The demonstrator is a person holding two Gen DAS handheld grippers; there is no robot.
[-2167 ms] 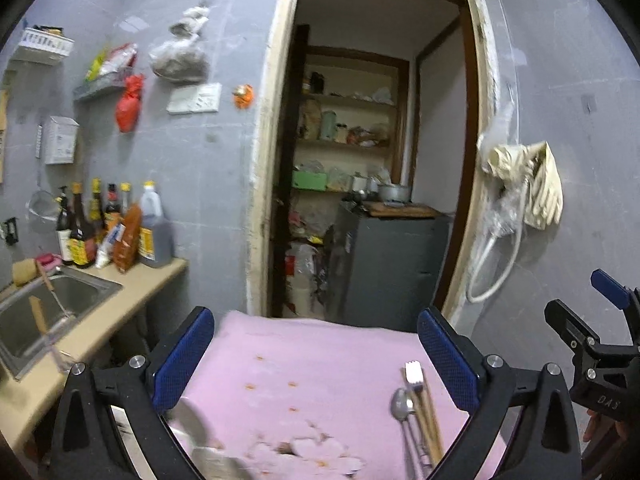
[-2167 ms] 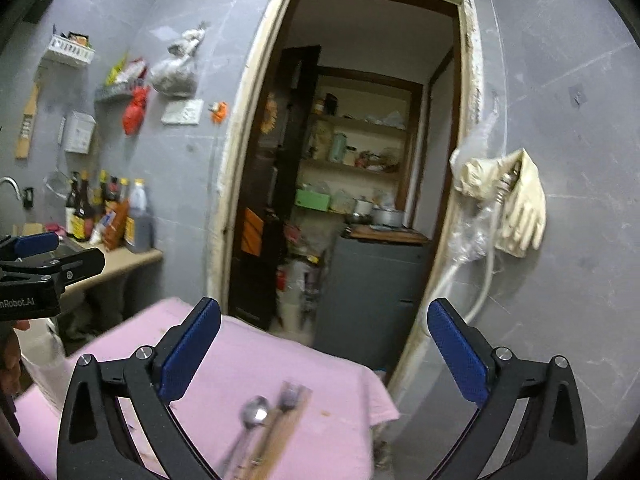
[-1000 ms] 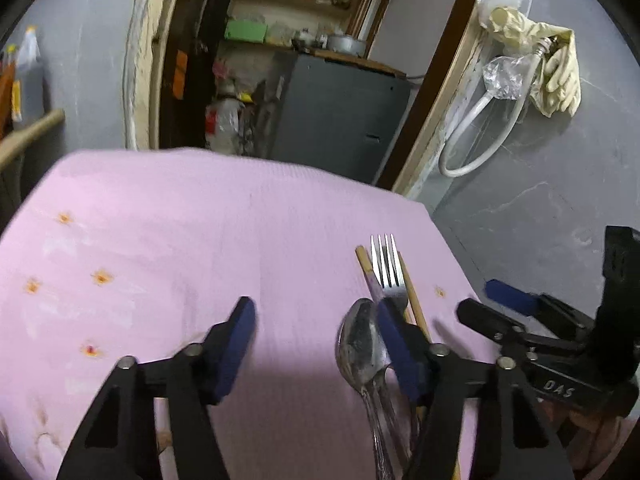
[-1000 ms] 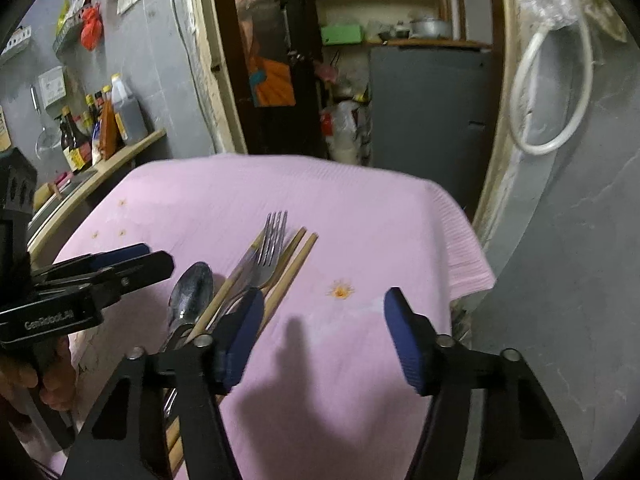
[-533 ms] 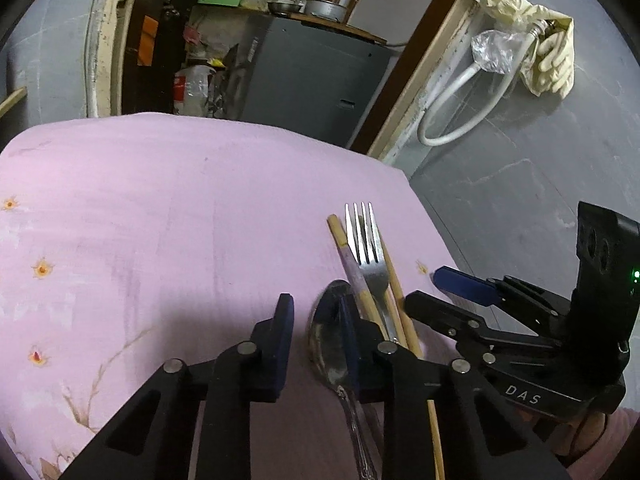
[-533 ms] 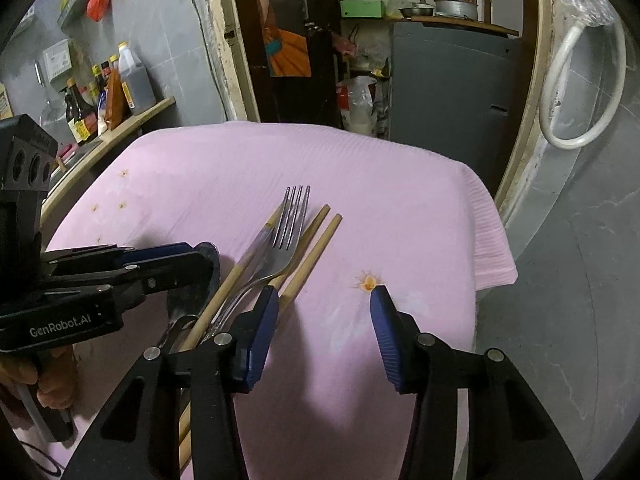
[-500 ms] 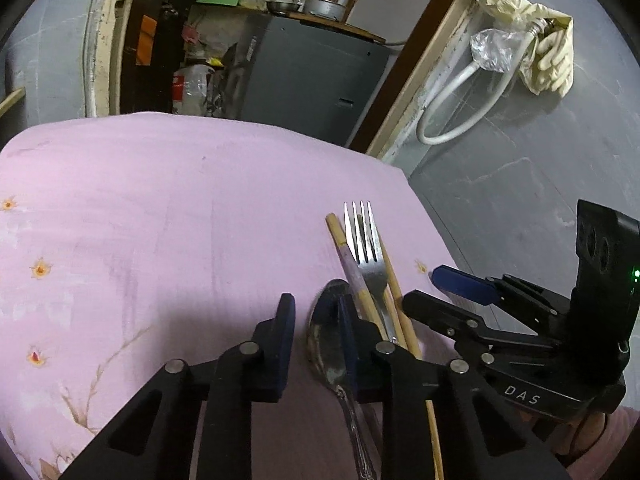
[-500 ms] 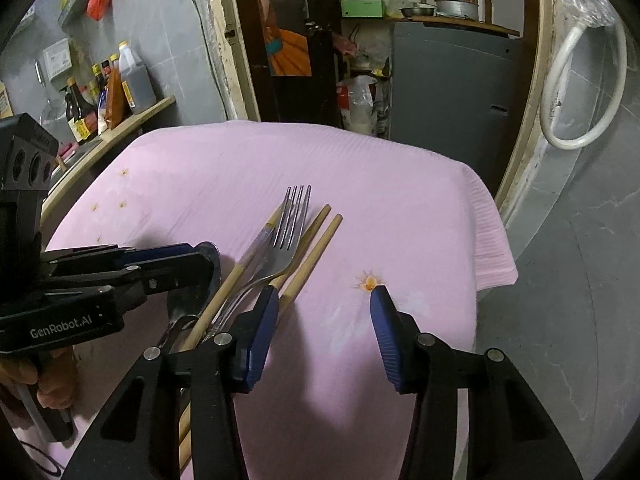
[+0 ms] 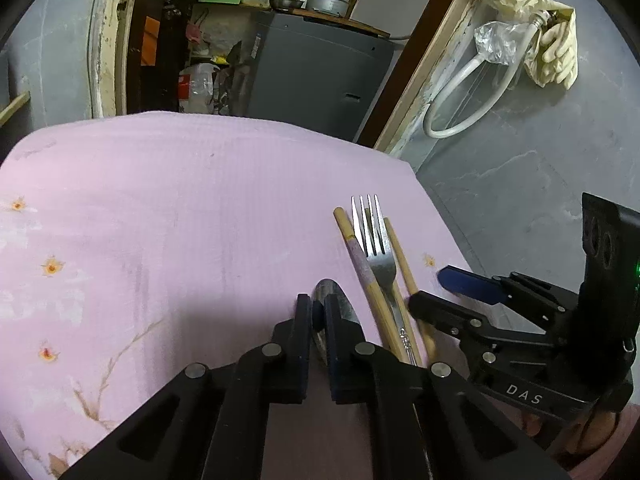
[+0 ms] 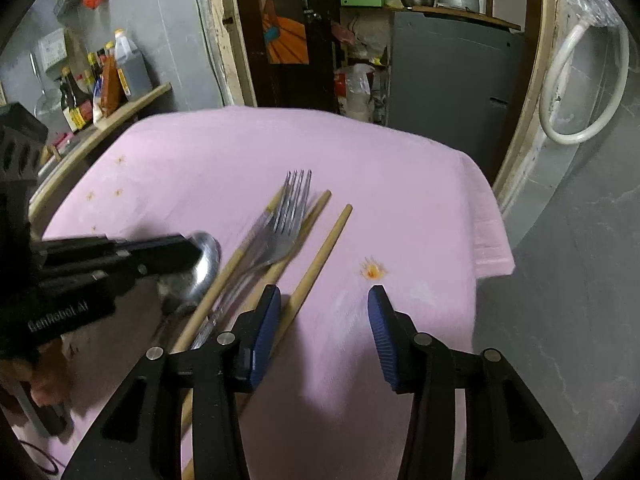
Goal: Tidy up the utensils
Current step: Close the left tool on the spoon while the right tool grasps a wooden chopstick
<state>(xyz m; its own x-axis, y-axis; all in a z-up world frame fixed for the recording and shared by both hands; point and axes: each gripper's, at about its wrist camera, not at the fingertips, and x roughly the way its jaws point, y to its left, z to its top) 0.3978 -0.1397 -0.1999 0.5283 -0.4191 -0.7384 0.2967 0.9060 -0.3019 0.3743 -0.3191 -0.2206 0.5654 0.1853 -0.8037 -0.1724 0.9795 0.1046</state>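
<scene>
— What's under you, and what's the room like?

— A pink cloth (image 9: 180,200) with small orange flowers printed on it covers the table. Past its far edge there's an open doorway with a grey cabinet (image 9: 316,80) inside, pots on top of it. A white hose (image 9: 472,92) and pale rubber gloves (image 9: 552,52) hang on the grey wall to my right. In the right wrist view a counter with sauce bottles (image 10: 100,84) runs off to my left.

— Where are the utensils?

— All in one bunch near the cloth's right edge: a fork (image 9: 376,248) lying over wooden chopsticks (image 9: 360,268), tines pointing away from me, and a spoon (image 10: 204,264) just to their left.

— And your fingers?

— My left gripper (image 9: 318,320) is nearly closed, its two fingers pinching the rim of the spoon's bowl between them. My right gripper (image 10: 322,320) is spread wide and holds nothing; its left finger (image 10: 264,328) sits right against one outer chopstick, the other finger over bare cloth beside an orange flower
</scene>
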